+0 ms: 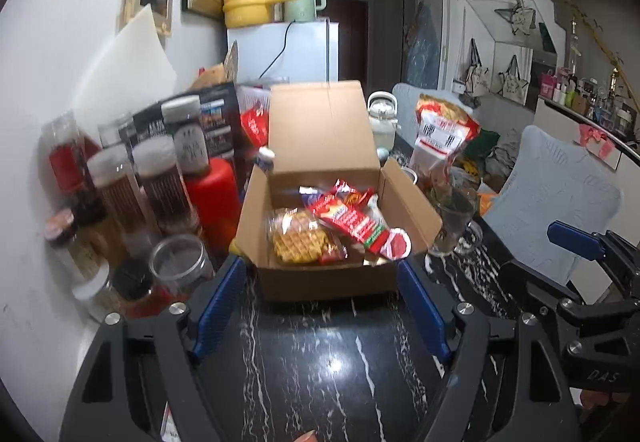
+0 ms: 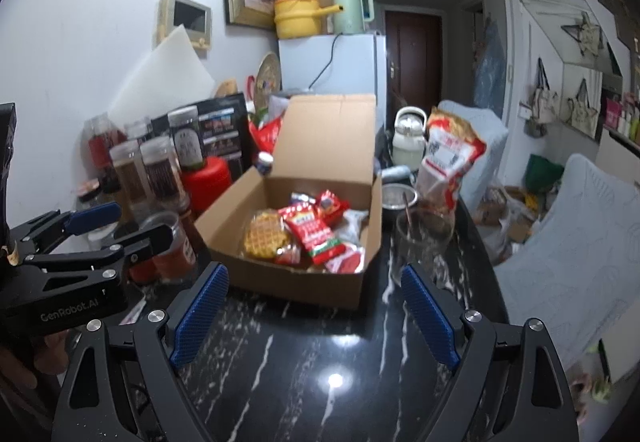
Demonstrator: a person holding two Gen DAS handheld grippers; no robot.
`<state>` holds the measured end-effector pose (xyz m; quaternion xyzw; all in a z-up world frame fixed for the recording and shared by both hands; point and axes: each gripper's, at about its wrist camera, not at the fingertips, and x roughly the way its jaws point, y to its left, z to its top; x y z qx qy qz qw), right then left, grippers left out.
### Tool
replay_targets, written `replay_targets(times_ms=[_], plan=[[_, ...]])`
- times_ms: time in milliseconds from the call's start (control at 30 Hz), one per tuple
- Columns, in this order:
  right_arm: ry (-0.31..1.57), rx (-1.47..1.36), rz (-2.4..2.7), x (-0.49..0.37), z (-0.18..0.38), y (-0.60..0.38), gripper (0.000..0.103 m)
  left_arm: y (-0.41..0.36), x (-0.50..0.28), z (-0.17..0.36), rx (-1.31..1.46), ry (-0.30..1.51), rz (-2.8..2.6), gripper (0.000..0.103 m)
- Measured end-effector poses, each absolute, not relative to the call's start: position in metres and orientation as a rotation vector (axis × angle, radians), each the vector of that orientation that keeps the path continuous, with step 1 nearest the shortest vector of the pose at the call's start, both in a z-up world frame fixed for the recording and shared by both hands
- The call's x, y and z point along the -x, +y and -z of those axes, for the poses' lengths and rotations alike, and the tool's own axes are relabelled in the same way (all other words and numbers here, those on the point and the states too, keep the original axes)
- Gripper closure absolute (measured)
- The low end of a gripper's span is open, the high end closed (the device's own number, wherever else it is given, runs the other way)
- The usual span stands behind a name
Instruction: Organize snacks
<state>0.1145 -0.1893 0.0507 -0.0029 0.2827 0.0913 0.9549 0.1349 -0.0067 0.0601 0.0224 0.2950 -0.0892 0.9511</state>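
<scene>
We hold both grippers empty above the dark marble table [image 1: 320,362]: the left gripper [image 1: 322,306] spread wide, the right gripper [image 2: 316,314] also released. The snacks [image 2: 304,234] lie in the open cardboard box [image 1: 320,282] just ahead.

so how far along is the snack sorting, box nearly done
Done: the open cardboard box already holds a wrapped waffle and red snack packets. In hand: nothing; the left gripper and right gripper are both open and empty over the black marble table. Left: the tall red snack bag stands outside the box, whose lid is up.
</scene>
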Motion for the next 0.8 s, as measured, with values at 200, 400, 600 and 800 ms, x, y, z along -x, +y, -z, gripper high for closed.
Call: replay_targets(times_ms=[200, 400, 600, 800], plan=[[0.596, 0.005, -0.185, -0.112, -0.041, -0.189, 0.014, -0.009, -0.132, -0.051, -0.052, 0.622, 0.171, 0.025], [0.606, 0.001, -0.179, -0.111, -0.037, -0.190, 0.014, -0.012, -0.132, -0.049, -0.061, 0.631, 0.172, 0.025], [0.614, 0.001, -0.164, -0.114, -0.034, -0.192, 0.014, -0.016, -0.134, -0.046, -0.068, 0.640, 0.174, 0.025], [0.621, -0.001, -0.159, -0.117, -0.033, -0.194, 0.014, -0.017, -0.139, -0.042, -0.065, 0.661, 0.184, 0.025]])
